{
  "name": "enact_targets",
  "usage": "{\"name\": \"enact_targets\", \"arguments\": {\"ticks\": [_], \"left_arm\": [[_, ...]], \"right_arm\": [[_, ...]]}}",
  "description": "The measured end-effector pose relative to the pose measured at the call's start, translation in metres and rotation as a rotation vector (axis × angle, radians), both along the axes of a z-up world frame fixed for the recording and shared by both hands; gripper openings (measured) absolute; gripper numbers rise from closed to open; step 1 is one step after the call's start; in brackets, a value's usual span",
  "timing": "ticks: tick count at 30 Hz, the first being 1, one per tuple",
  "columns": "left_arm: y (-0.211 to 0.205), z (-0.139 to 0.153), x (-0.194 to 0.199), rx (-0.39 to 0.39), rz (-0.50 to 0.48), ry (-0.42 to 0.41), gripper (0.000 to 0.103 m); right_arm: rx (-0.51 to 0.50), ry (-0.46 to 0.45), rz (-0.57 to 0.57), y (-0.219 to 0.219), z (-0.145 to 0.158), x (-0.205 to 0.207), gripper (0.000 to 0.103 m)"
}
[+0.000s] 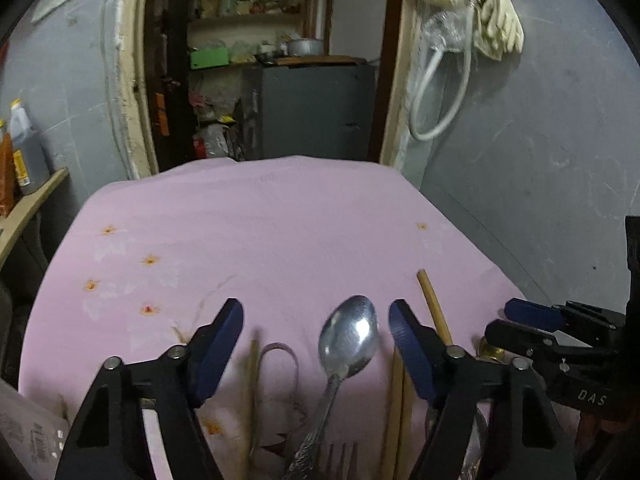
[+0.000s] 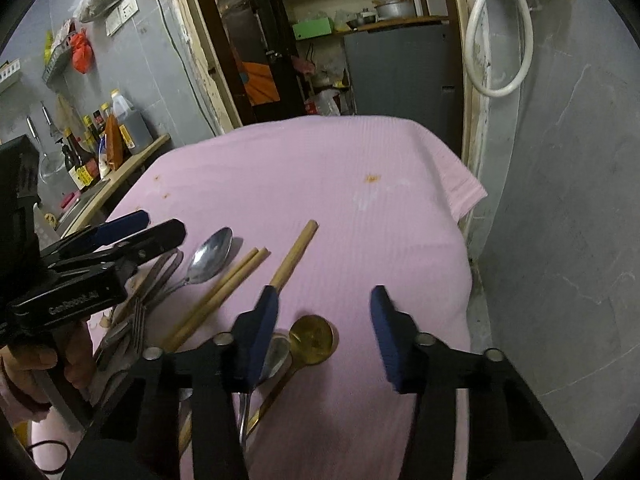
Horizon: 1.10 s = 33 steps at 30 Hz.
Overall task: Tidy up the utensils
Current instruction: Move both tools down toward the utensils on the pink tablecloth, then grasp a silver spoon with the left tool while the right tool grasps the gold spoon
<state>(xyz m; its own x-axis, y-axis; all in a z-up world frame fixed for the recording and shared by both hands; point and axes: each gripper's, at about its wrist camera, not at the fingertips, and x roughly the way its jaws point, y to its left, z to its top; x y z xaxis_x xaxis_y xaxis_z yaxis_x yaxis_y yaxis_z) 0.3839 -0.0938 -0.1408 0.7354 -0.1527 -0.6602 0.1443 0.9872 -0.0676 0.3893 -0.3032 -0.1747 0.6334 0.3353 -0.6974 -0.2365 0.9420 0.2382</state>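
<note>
Nothing gripped yet; sorting judged barely begun. Nearest, left hand-held gripper spread, blue pads astride the polished steel spoon without touching it. Right hand-held gripper likewise spread, empty, hovering over the round brass-coloured ladle spoon and a second steel spoon partly hidden under its left pad. Close by, a steel fork and a thin metal loop, possibly tongs, bunched together. Slightly farther, a pair of pale wooden chopsticks side by side, and a single thicker wooden stick apart. All utensils loose on the pink cloth-covered bench; far half bare. No holder or tray visible; grouping by kind remains.
</note>
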Motion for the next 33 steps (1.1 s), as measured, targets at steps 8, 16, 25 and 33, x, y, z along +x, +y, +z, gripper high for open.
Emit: {"name": "enact_targets", "arguments": {"ticks": [8, 16, 25, 33], "left_arm": [[-0.002, -0.015, 0.028, -0.028, -0.081, 0.111, 0.042], [0.004, -0.028, 0.035, -0.079, -0.118, 0.171, 0.024], [0.005, -0.022, 0.037, -0.104, -0.125, 0.220, 0.007], [0.007, -0.002, 0.018, -0.096, -0.125, 0.220, 0.003]], "right_arm": [[0.018, 0.070, 0.045, -0.007, -0.013, 0.001, 0.023], [0.025, 0.077, 0.090, -0.010, -0.018, 0.003, 0.021], [0.034, 0.085, 0.148, -0.010, -0.013, 0.004, 0.004], [0.001, 0.011, 0.141, -0.004, 0.019, -0.017, 0.002]]}}
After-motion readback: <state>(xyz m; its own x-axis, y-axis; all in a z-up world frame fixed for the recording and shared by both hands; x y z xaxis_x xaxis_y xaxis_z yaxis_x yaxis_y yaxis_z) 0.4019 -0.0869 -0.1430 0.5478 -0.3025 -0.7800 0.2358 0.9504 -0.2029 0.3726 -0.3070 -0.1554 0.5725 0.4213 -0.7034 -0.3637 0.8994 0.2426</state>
